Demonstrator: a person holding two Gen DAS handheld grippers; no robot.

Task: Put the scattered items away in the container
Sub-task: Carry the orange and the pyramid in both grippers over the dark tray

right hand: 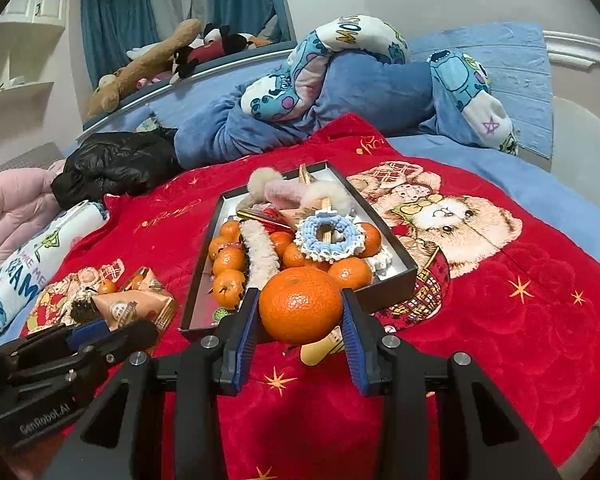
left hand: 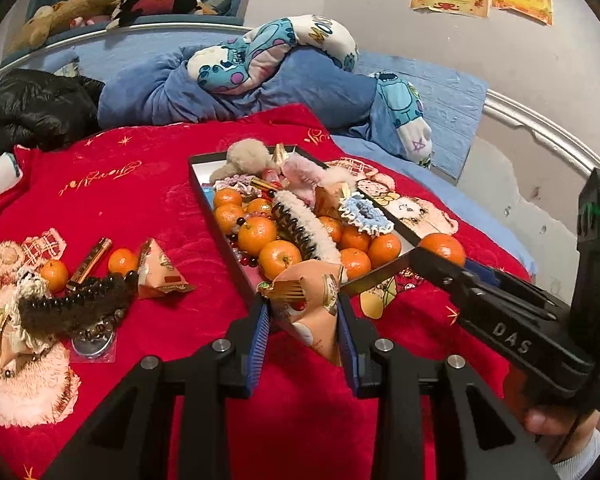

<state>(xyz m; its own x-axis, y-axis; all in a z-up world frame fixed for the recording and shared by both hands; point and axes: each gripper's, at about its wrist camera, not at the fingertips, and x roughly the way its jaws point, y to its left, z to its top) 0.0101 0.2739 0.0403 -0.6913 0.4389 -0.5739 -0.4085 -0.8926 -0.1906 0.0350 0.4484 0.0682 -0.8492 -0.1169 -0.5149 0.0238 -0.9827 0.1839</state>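
Gripping: left claw [left hand: 304, 312] clamps snack packet [left hand: 312, 300] | right claw [right hand: 300, 312] clamps mandarin [right hand: 300, 304] | box [right hand: 396, 276] just beyond

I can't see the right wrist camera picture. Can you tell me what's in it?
The right gripper squeezes a tangerine just in front of a dark box filled with more tangerines and fluffy hair ties. The box sits on a red blanket with a teddy bear picture, and the left gripper shows at lower left.

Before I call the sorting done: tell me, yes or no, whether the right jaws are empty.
No: in the right wrist view the right gripper has its jaws closed on a mandarin, held just short of the tray.
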